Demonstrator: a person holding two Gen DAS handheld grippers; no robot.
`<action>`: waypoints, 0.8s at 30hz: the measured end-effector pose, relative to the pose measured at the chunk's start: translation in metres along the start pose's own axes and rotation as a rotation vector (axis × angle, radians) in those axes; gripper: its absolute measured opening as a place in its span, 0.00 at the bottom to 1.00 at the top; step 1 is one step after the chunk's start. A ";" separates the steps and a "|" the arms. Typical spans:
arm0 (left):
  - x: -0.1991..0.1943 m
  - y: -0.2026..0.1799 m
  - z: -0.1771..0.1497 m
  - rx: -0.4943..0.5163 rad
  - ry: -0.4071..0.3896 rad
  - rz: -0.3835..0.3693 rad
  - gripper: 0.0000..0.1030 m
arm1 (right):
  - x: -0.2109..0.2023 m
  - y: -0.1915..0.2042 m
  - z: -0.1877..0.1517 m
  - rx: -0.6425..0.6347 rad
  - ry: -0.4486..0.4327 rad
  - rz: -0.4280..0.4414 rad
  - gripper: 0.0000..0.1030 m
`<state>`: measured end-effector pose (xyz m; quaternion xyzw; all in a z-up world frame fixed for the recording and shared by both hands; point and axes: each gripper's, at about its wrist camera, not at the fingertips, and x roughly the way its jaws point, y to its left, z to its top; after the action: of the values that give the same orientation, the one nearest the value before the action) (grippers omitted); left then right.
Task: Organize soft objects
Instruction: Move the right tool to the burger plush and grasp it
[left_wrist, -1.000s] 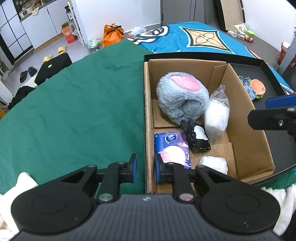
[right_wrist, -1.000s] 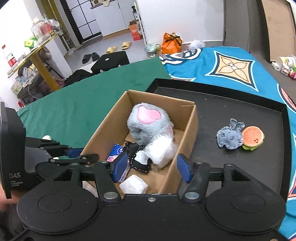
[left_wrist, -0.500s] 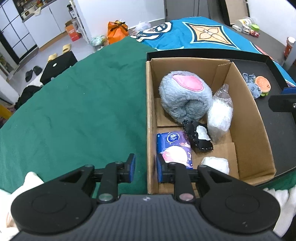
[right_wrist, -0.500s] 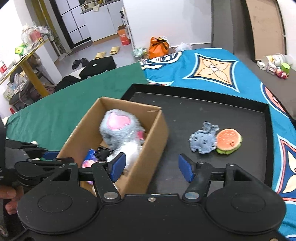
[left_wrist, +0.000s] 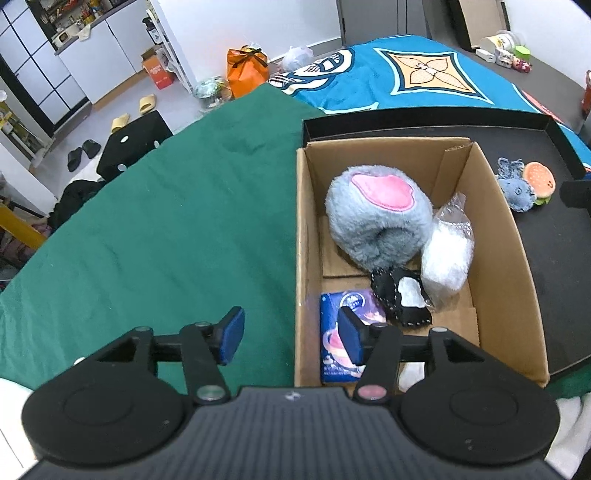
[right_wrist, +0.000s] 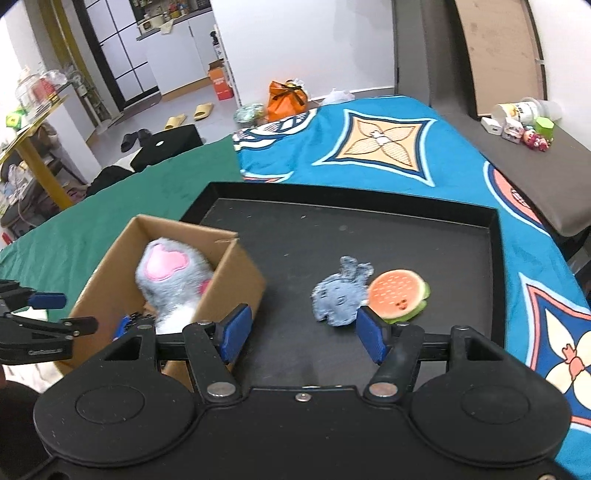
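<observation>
While the cardboard box (left_wrist: 491, 236) sits at the near-left corner of the black tray (right_wrist: 369, 206), already loaded with a grey plush with a pink patch (left_wrist: 376, 218), a clear bag of white stuffing (left_wrist: 448, 254), a black stitched piece (left_wrist: 400, 299) and a blue tissue pack (left_wrist: 341, 332), two soft toys are yet to be packed: a small blue-grey plush (right_wrist: 341, 293) and a burger-shaped plush (right_wrist: 399, 293), touching each other on the tray floor to the right of the box.

The right gripper (right_wrist: 304, 336) hangs over the tray just short of the pair, its jaws about half open with nothing between them and touching nothing. The step in hand looks like a reach for the blue-grey plush, the nearer of the two. Doing it well probably means centring the blue pads on that toy alone, so the burger plush is not dragged along, coming down from above until the pads straddle its body, then closing gently; soft fabric should squash and hold without much force.

The left gripper (left_wrist: 291, 334) hovers at the box's near-left corner, one finger outside the left wall and the other over the tissue pack. Its jaws have just been opening and now stand about half wide; only the box wall's top edge lies between them, unpressed, and it holds nothing.
</observation>
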<state>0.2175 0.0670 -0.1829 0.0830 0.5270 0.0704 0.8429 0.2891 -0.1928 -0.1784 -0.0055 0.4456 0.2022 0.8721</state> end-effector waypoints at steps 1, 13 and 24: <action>0.000 -0.001 0.001 0.001 0.000 0.005 0.54 | 0.001 -0.005 0.001 0.005 -0.001 -0.004 0.61; 0.008 -0.014 0.016 0.049 0.016 0.091 0.65 | 0.036 -0.056 0.001 0.106 -0.013 -0.059 0.61; 0.018 -0.033 0.031 0.114 0.041 0.137 0.67 | 0.074 -0.087 -0.006 0.171 -0.011 -0.058 0.61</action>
<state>0.2539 0.0367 -0.1922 0.1652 0.5402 0.0997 0.8191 0.3542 -0.2479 -0.2545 0.0575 0.4562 0.1382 0.8772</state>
